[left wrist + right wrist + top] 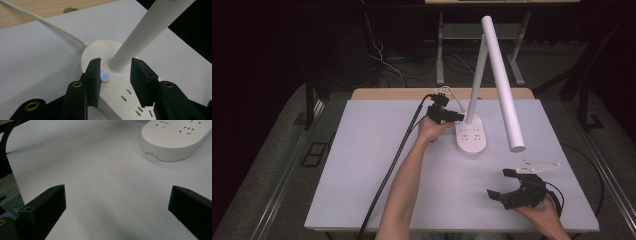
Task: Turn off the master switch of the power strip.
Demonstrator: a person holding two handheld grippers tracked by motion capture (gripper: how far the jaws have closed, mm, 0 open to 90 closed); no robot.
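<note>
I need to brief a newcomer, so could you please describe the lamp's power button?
On the white table stands a white lamp. On its oval base, beside the stem's foot, sits the button: small, round, glowing blue, unlike the slotted sockets nearby.

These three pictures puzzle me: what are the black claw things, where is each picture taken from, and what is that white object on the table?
No robot here: a person holds a two-jaw gripper in each hand. The high view looks down from above the table. The left gripper reaches to the white desk lamp, whose oval base also carries power sockets. The right gripper waits near the table's front edge, jaws wide apart, holding nothing.

The other two pictures come from cameras riding on the grippers, looking along their black jaws. In the left gripper view, the jaws stand on either side of the lamp's stem, above the base; a small power button glows blue beside one jaw. They do not press on anything. The right gripper view shows bare table and the lamp base farther off.
</note>
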